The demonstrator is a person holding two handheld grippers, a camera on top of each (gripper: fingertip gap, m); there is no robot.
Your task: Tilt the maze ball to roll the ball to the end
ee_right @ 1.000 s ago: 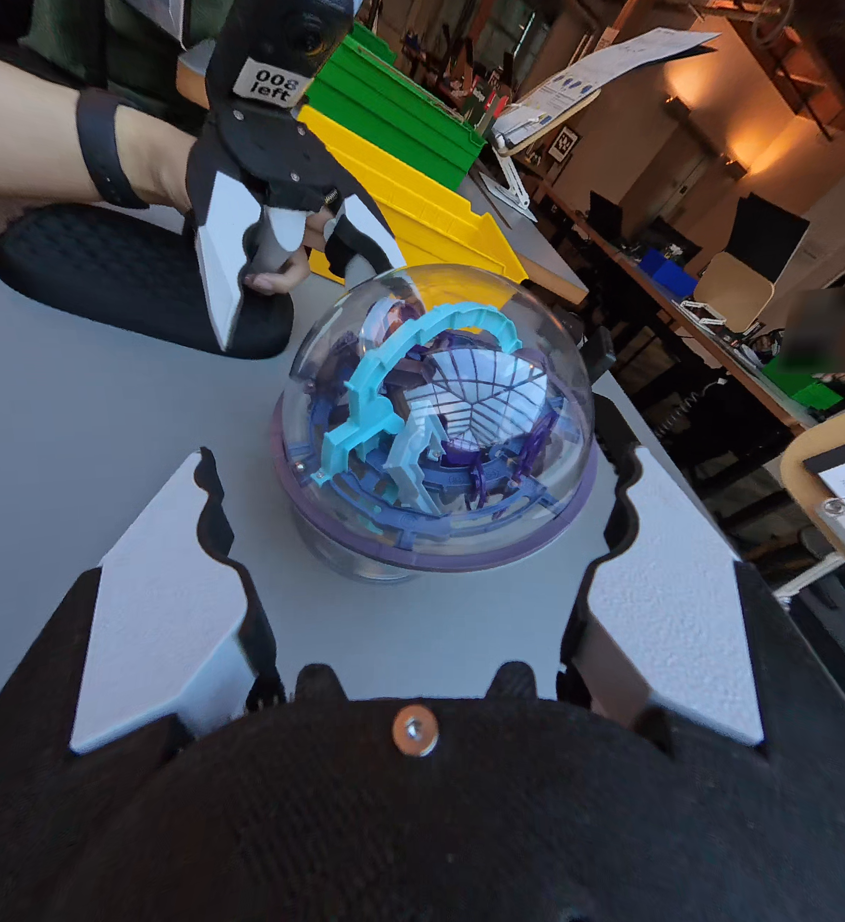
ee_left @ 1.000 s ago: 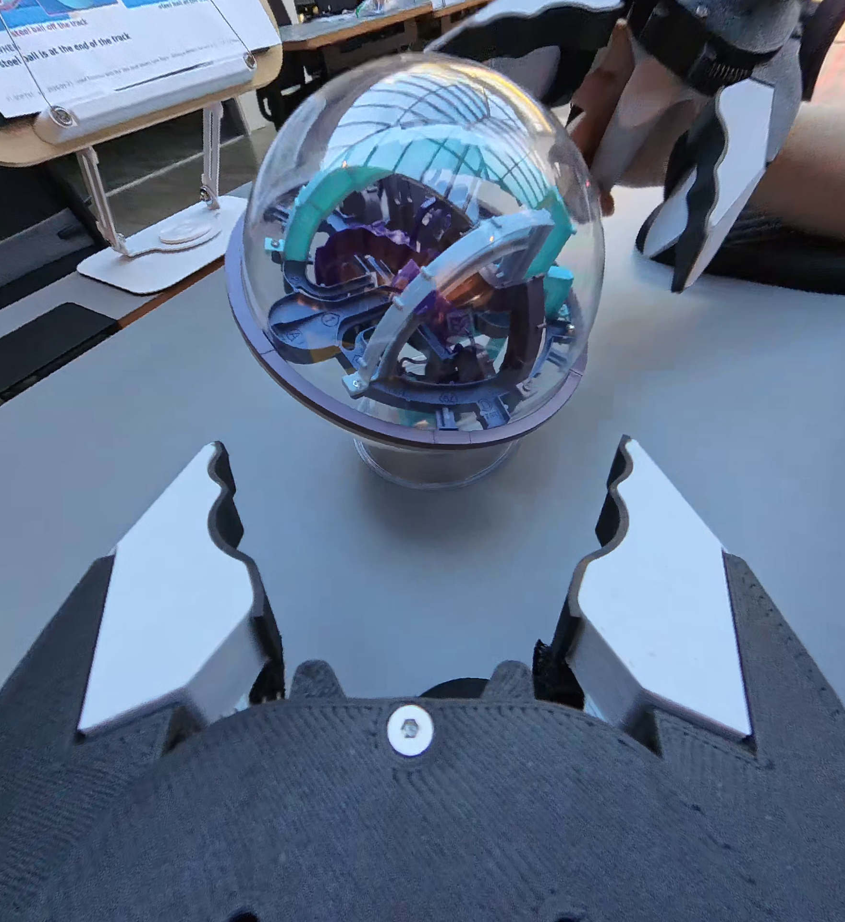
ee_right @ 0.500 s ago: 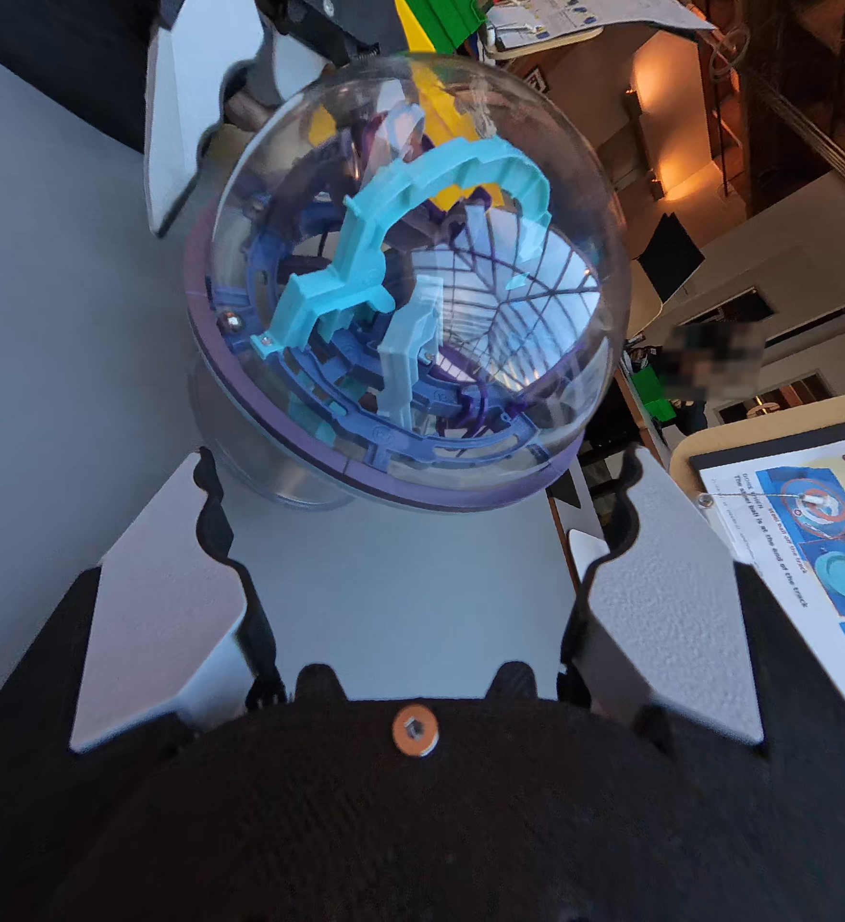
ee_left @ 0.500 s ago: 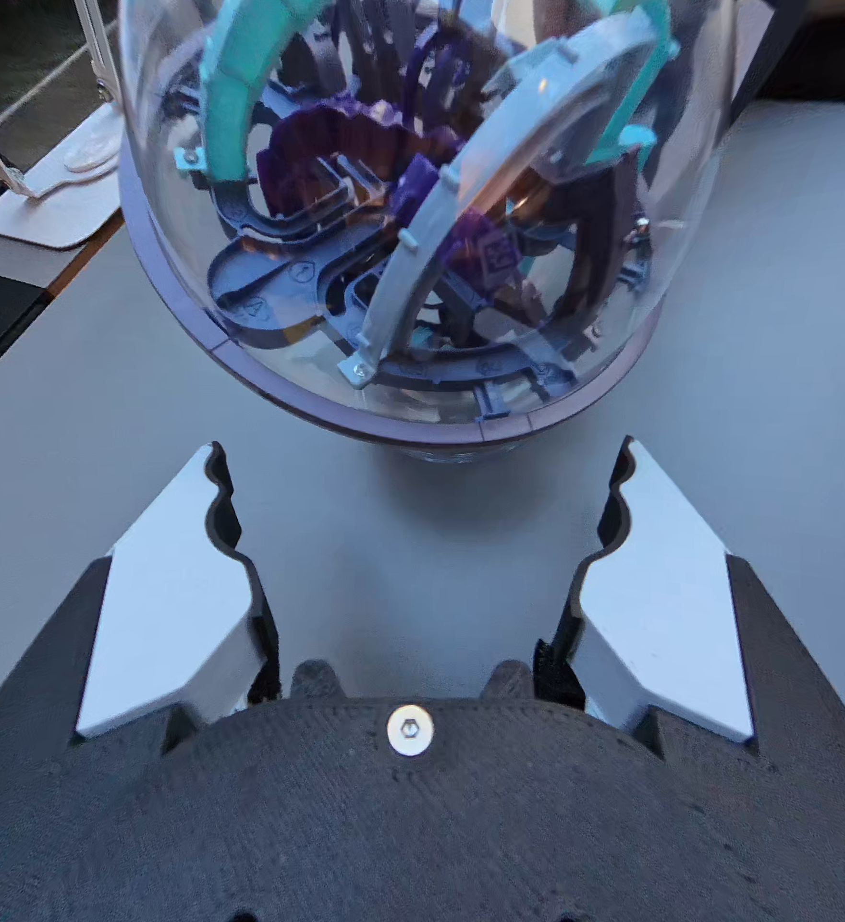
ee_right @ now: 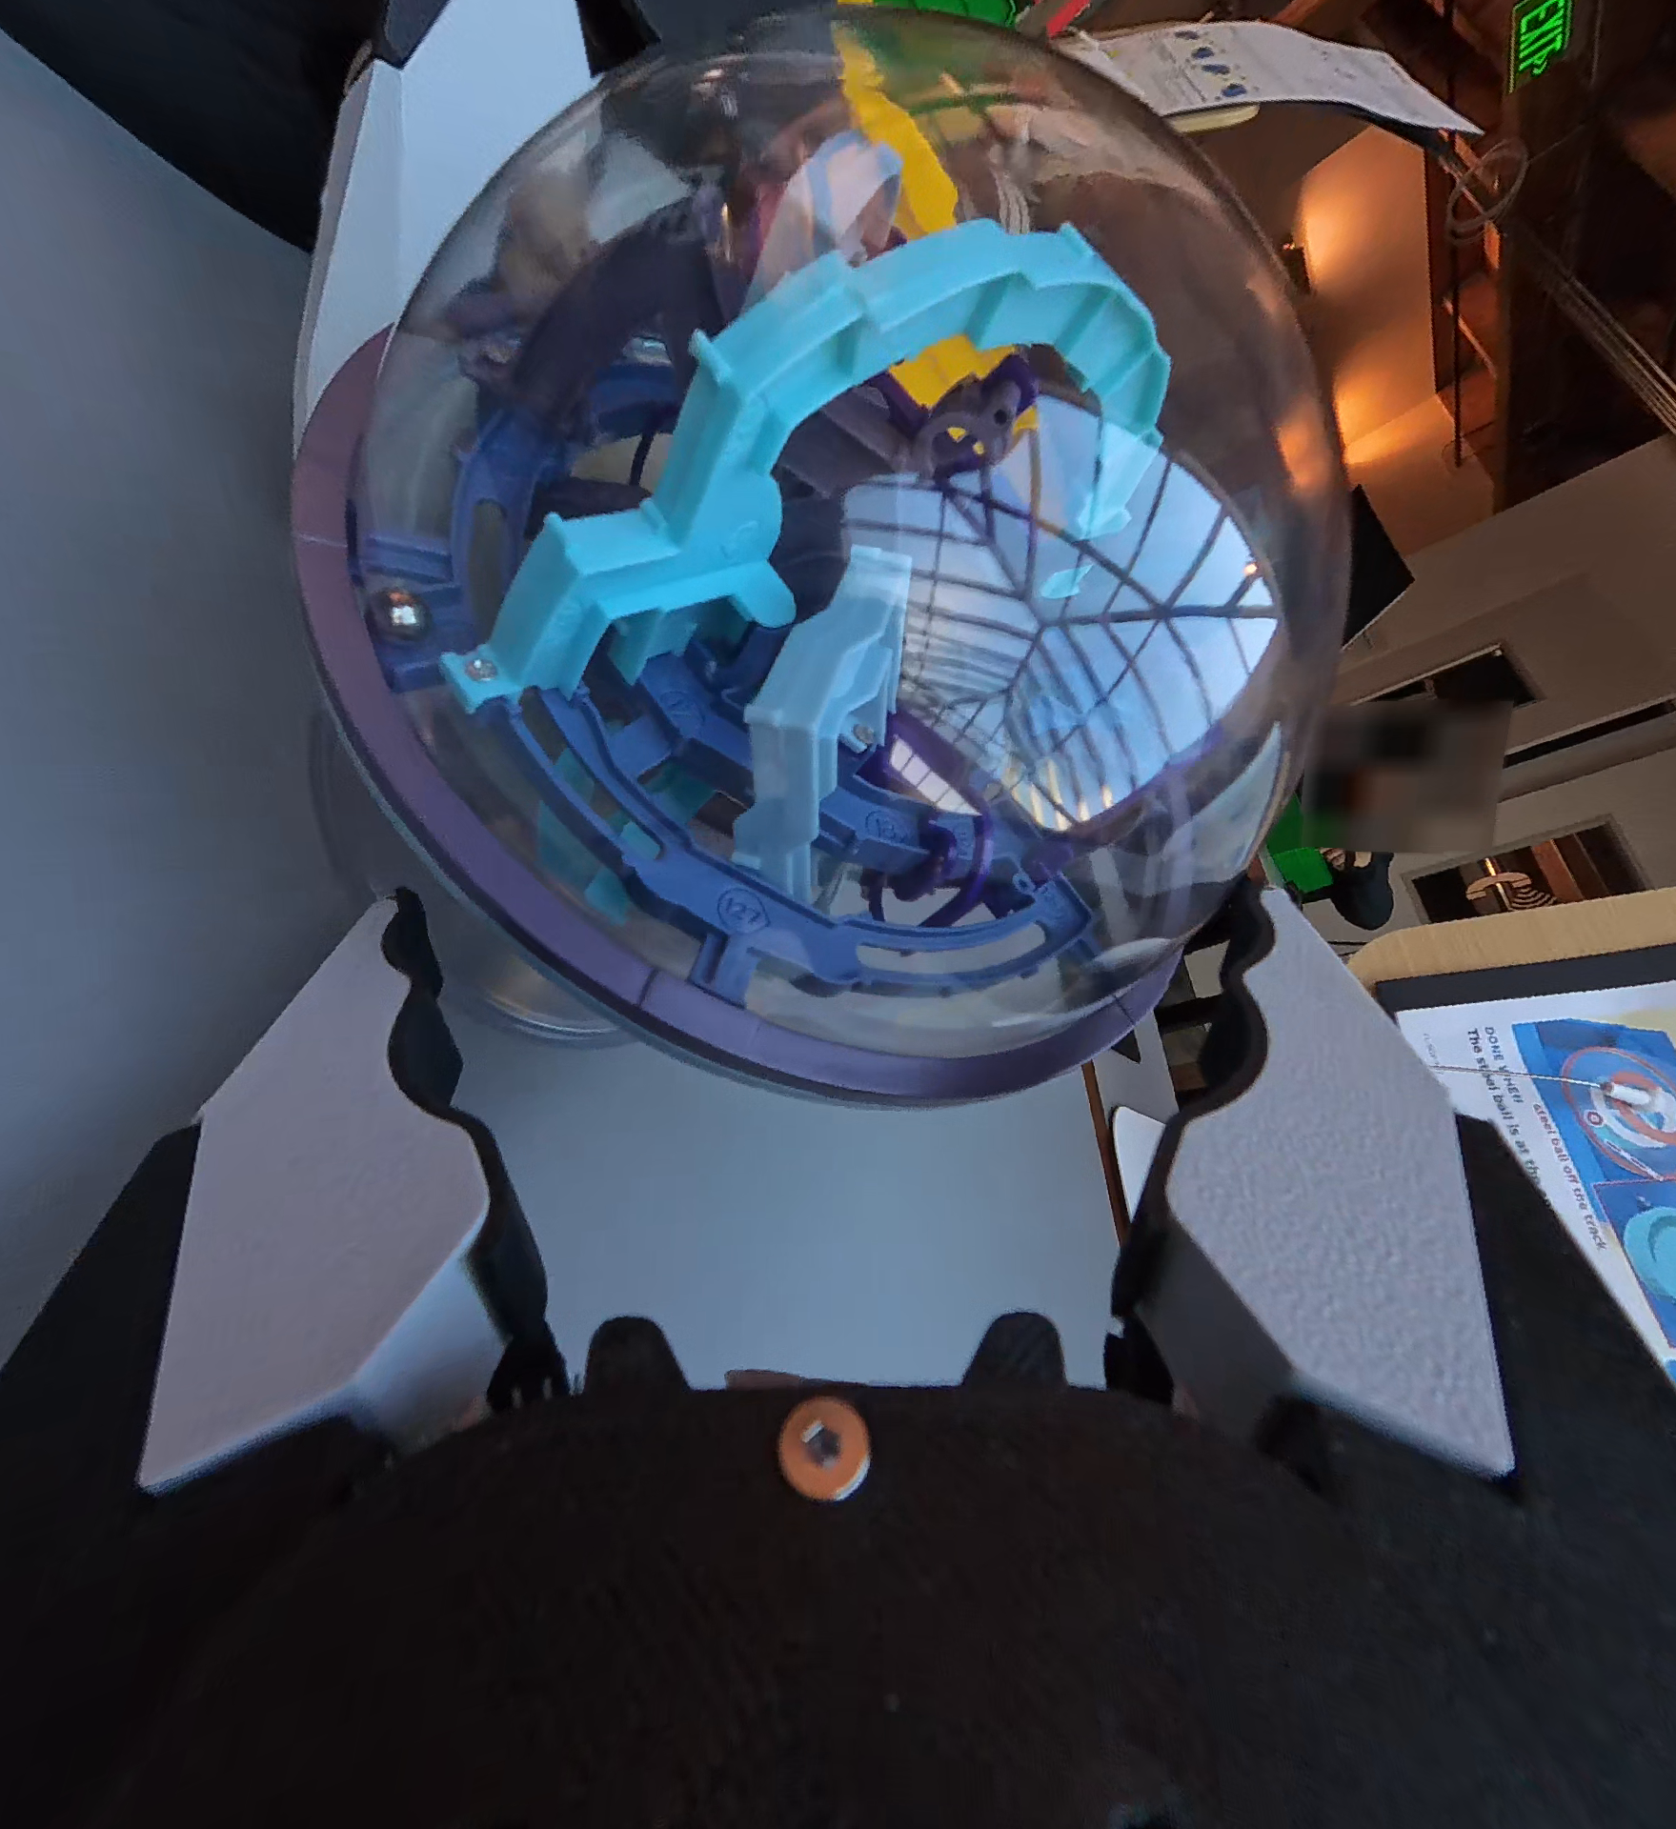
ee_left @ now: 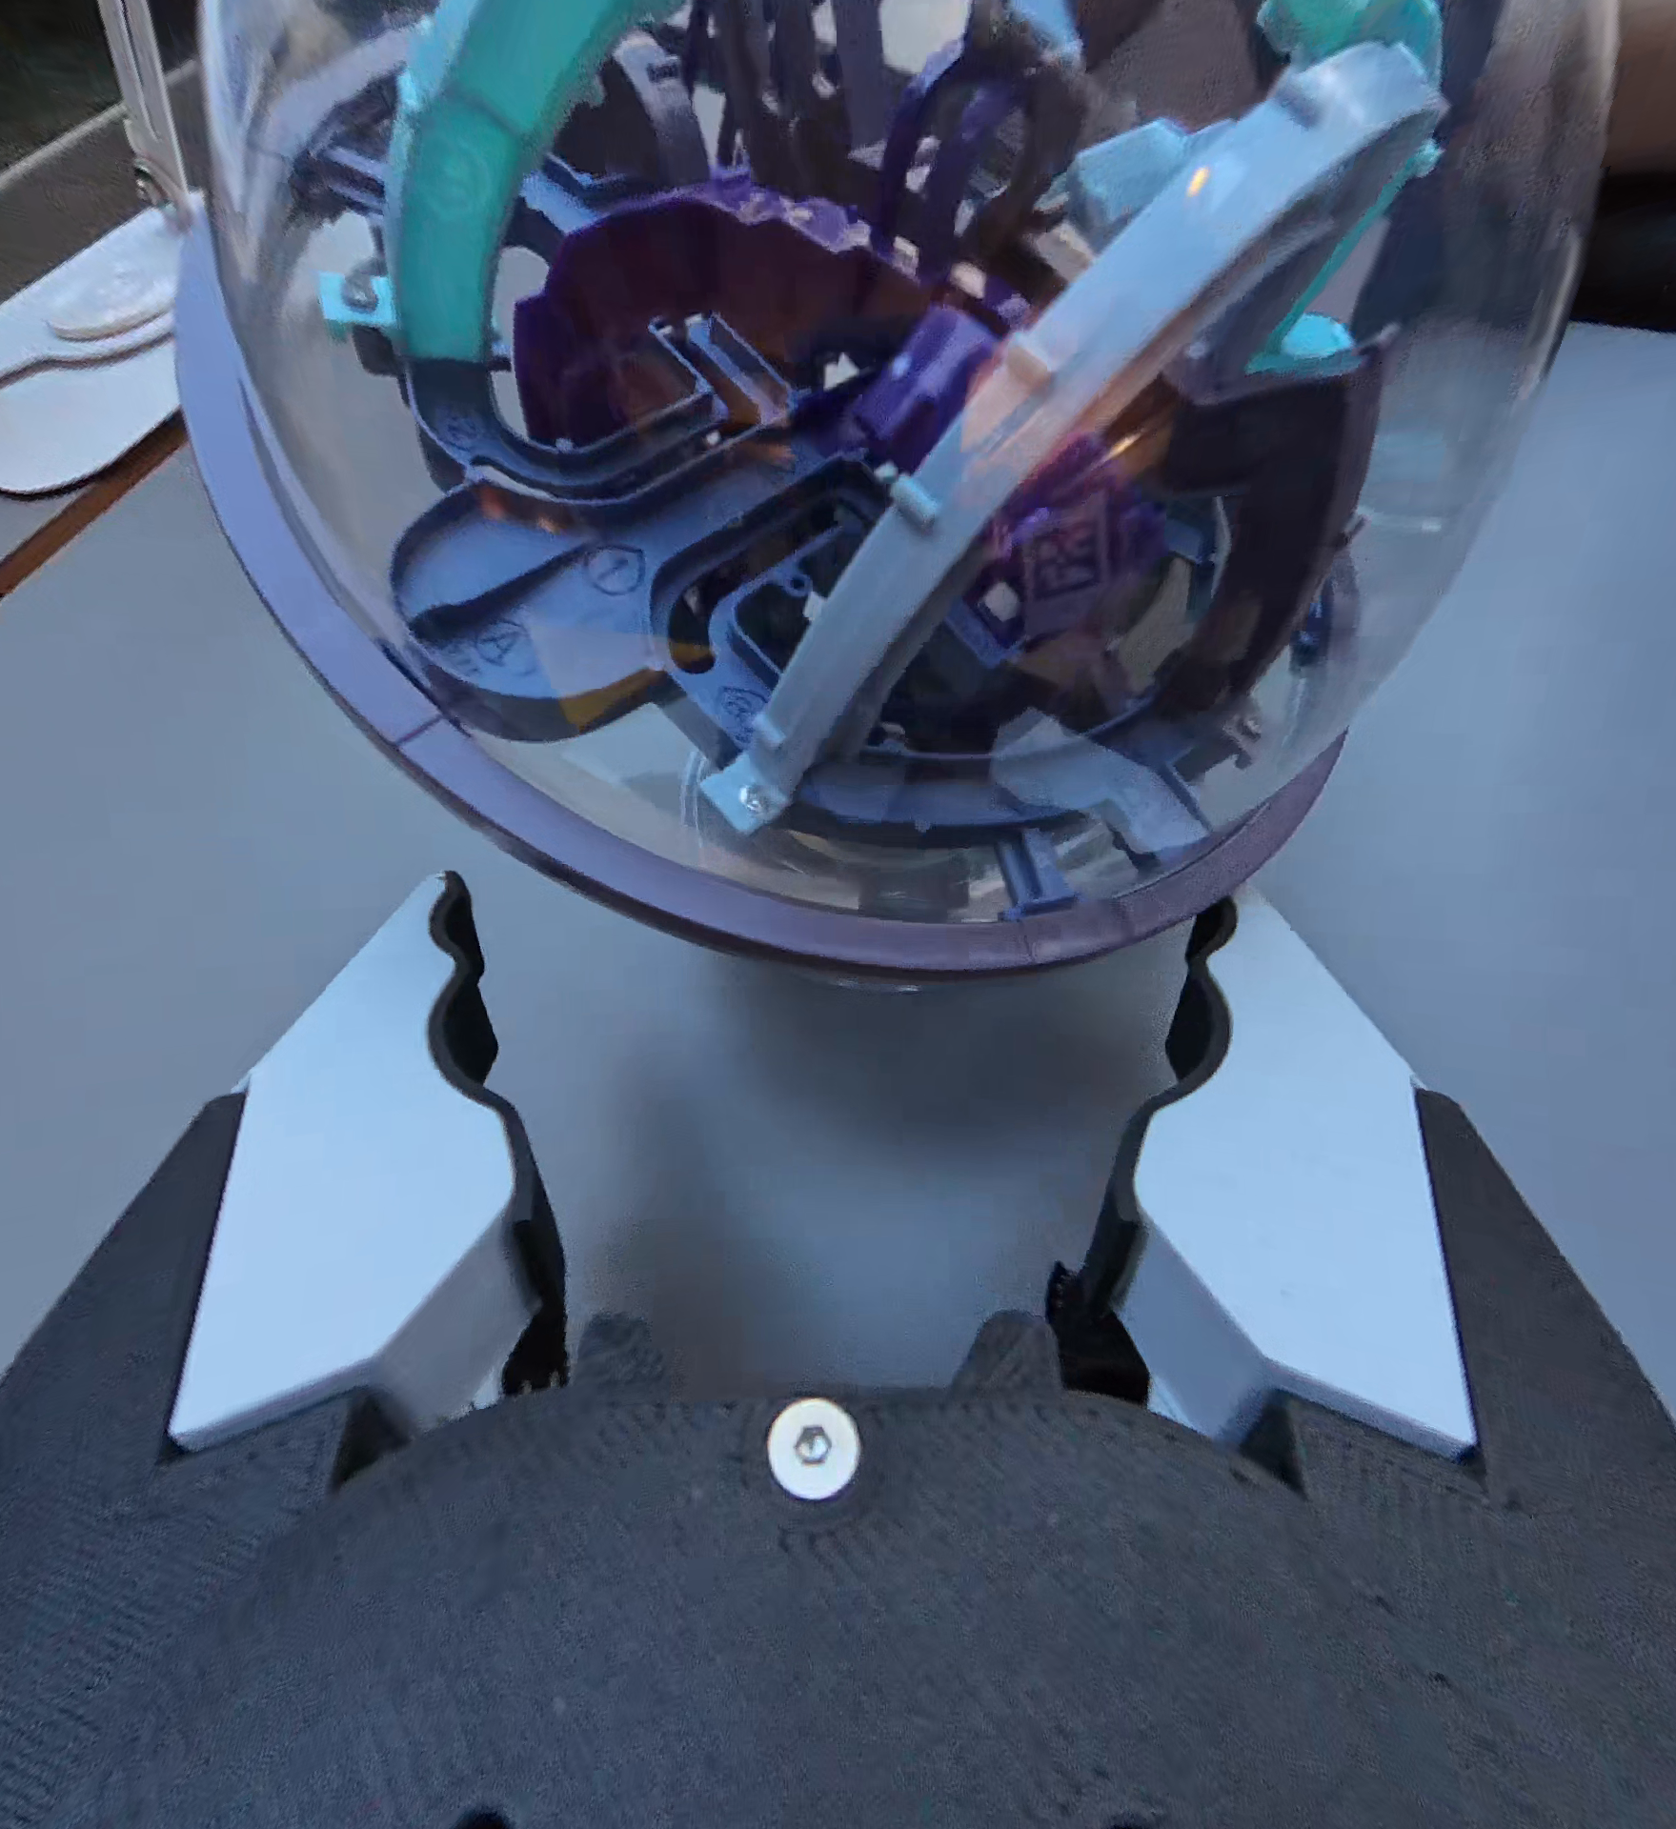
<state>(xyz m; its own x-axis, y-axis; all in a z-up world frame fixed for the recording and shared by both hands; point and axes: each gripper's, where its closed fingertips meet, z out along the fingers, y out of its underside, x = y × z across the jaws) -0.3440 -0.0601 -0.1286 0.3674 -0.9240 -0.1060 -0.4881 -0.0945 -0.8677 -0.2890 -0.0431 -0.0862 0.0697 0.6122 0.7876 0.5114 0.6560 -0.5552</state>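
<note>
Claws are both spread wide, gripping nothing: left claw point(ee_left: 834, 911), right claw point(ee_right: 819, 915). Maze ball point(ee_right: 814, 554) sits mid-desk point(ee_left: 121, 891), between them. Steel ball point(ee_right: 405, 616) waits low on its blue track; tilting not begun, I think.

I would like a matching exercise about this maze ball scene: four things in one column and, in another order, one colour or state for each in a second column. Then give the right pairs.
Things:
1. steel ball
2. arched track near the top of the maze ball
3. rim band around the sphere
4. left gripper

Descriptions:
A. purple
B. open, its tips at the sphere's lower edge
C. light turquoise
D. shiny, resting on a dark blue track beside the rim

Right pairs: 1-D, 2-C, 3-A, 4-B
</note>
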